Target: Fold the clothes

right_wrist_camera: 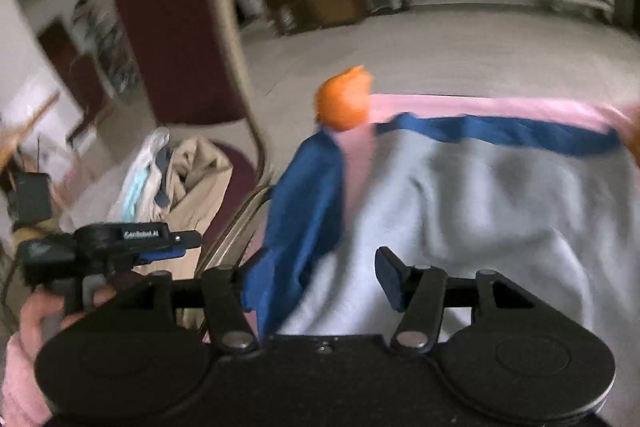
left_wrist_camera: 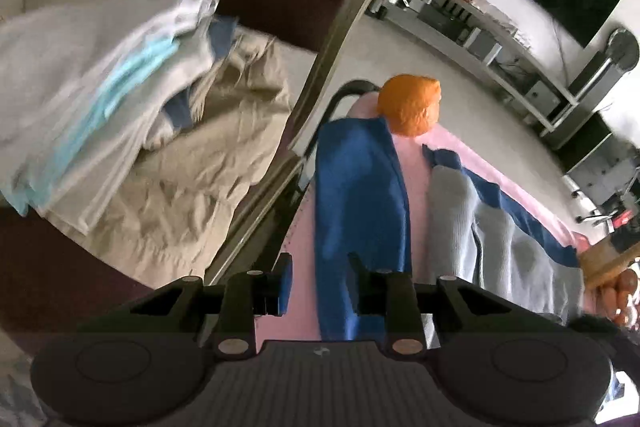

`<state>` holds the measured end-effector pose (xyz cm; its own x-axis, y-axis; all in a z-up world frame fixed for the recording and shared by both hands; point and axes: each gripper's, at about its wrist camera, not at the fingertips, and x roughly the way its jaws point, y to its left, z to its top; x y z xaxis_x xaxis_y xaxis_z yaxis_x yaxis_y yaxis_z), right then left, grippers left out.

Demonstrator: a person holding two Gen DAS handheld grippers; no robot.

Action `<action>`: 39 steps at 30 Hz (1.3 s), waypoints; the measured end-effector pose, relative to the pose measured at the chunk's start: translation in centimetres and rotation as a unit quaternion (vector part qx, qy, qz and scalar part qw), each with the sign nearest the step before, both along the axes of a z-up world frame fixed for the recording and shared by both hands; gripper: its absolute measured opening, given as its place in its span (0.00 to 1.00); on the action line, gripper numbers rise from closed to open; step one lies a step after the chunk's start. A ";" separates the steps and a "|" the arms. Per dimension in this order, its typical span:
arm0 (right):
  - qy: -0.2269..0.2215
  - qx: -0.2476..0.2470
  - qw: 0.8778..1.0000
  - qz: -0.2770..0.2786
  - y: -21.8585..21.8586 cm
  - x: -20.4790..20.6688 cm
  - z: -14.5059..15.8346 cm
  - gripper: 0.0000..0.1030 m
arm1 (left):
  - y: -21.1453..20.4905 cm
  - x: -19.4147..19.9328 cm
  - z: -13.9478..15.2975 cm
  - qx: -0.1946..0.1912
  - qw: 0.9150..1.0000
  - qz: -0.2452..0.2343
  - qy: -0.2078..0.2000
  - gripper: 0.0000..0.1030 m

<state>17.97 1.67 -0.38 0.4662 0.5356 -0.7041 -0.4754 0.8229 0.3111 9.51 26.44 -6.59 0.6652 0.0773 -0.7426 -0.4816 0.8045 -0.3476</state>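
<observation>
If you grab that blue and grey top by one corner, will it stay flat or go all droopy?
Probably droopy: the blue and grey top already lies in soft wrinkles on the pink surface. Its blue sleeve hangs limp. It looks light, likely bunching when pushed.

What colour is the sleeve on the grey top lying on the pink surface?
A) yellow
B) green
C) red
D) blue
D: the grey top lies on the pink surface, and its sleeve is dark blue in both views, as is the band along its far edge.
</observation>
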 end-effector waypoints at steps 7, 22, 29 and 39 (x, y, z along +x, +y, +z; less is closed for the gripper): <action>0.029 -0.067 0.995 0.069 13.3 5.6 -6.5 0.34 | 4.0 -1.7 -0.2 -0.028 0.997 0.047 -0.048 0.20; -0.011 -0.180 0.983 0.032 22.9 9.3 -12.7 0.04 | 5.7 -2.0 -1.7 -0.081 0.995 0.048 -0.041 0.20; -0.014 -0.119 0.993 0.010 15.7 6.2 -6.8 0.03 | 5.4 -1.2 -3.1 -0.138 0.990 0.032 -0.026 0.22; 0.070 -0.086 0.994 -0.011 9.1 3.6 -8.7 0.04 | 5.0 1.6 -8.5 -0.323 0.944 0.064 -0.005 0.25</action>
